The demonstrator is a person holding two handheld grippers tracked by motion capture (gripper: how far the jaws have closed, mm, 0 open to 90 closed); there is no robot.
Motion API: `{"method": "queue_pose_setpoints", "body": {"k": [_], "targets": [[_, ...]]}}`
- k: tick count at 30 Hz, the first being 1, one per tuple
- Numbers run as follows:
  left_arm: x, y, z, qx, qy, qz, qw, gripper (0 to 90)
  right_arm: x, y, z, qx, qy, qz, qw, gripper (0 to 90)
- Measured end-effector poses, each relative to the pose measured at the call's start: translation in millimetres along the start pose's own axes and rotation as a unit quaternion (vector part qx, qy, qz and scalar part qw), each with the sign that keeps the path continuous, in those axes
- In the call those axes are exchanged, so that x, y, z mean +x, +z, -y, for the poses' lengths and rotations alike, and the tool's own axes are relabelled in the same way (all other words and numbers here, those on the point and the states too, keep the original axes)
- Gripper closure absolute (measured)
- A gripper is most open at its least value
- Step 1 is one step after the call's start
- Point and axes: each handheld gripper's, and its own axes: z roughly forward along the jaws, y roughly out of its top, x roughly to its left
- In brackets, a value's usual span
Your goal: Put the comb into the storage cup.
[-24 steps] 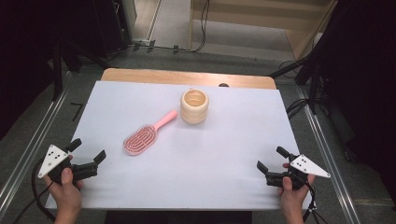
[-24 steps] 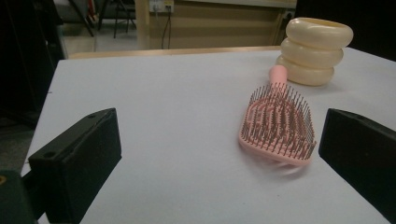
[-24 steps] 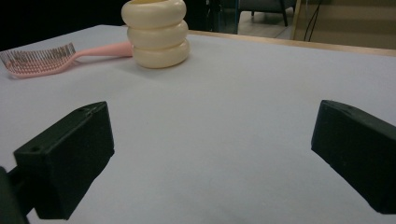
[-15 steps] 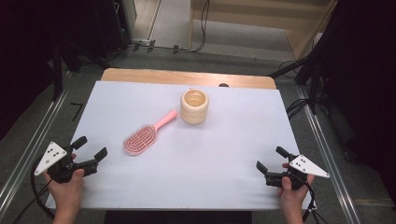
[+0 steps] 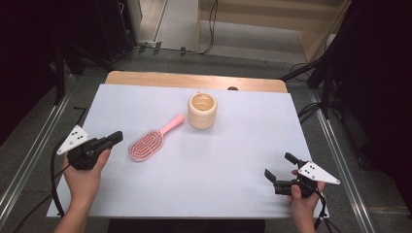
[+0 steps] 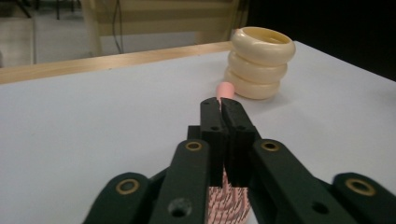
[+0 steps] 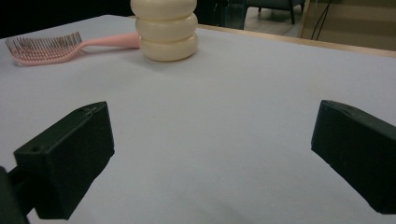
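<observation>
Closing in with your left gripper, jaws together, empty, just beside the pink plastic vented hairbrush lying flat mid-left on the white bench. Probably light, stiff, slick: open up and pinch the narrow handle. Right gripper jaws apart, idle.

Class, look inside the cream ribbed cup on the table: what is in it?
From above, the cream ribbed cup looks empty: only its pale inner wall shows. Its floor is partly hidden by the rim, so something small could lie there unseen.
</observation>
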Motion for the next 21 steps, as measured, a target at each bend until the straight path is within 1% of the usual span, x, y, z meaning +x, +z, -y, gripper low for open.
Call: {"method": "queue_pose_setpoints", "body": {"k": [2, 3, 7, 8, 9, 10, 12, 13, 14, 16, 18, 19, 20, 21], "targets": [[-1.3, 8.5, -6.4, 0.010, 0.012, 0.007, 0.9999, 89.9, 0.1, 0.1, 0.0, 0.000, -0.001, -0.001, 1.0000, 0.0], [-1.8, 12.9, -9.9, 0.021, 0.012, 0.011, 0.9997, 90.0, 0.0, 0.3, 0.0, 0.000, -0.003, -0.002, 1.0000, 0.0], [-3.0, 31.2, -21.1, 0.047, 0.017, 0.023, 0.9985, 90.0, 0.0, 0.8, 0.0, -0.001, -0.004, -0.004, 1.0000, 0.0], [-2.9, 36.0, -23.6, 0.052, 0.016, 0.026, 0.9982, 90.0, 0.0, 0.8, -0.1, -0.001, -0.004, -0.005, 1.0000, 0.0], [-2.9, 36.0, -23.6, 0.052, 0.016, 0.026, 0.9982, 90.0, 0.0, 0.8, -0.1, -0.001, -0.004, -0.005, 1.0000, 0.0], [-2.0, 45.0, -27.9, 0.057, 0.014, 0.034, 0.9977, 90.0, -0.1, 1.2, -0.1, -0.001, -0.005, -0.006, 1.0000, 0.0], [-1.2, 54.3, -31.8, 0.068, 0.009, 0.041, 0.9968, 90.0, 0.0, 1.2, -0.1, 0.000, -0.004, -0.007, 1.0000, 0.0], [-1.2, 54.3, -31.8, 0.068, 0.009, 0.041, 0.9968, 90.0, 0.0, 1.2, -0.1, 0.000, -0.004, -0.007, 1.0000, 0.0], [-0.8, 63.8, -35.0, 0.079, 0.007, 0.046, 0.9958, 90.0, -0.1, 1.3, -0.1, 0.000, -0.004, -0.007, 1.0000, 0.0], [-1.0, 73.5, -37.8, 0.090, 0.011, 0.048, 0.9947, 90.0, -0.2, 1.4, -0.1, 0.000, -0.004, -0.007, 1.0000, 0.0], [-0.4, 82.2, -40.7, 0.096, 0.006, 0.053, 0.9940, 90.0, -0.1, 1.4, 0.0, 0.001, -0.004, -0.007, 1.0000, 0.0], [-0.4, 82.2, -40.7, 0.096, 0.006, 0.053, 0.9940, 90.0, -0.1, 1.4, -0.1, 0.001, -0.004, -0.007, 1.0000, 0.0], [1.5, 90.0, -42.4, 0.096, -0.003, 0.054, 0.9939, 90.0, -0.1, 1.5, 0.0, 0.002, -0.004, -0.007, 1.0000, 0.0], [2.5, 94.3, -43.0, 0.099, -0.005, 0.053, 0.9937, 90.0, -0.1, 1.6, -0.1, 0.002, -0.004, -0.009, 1.0000, 0.0]]}}
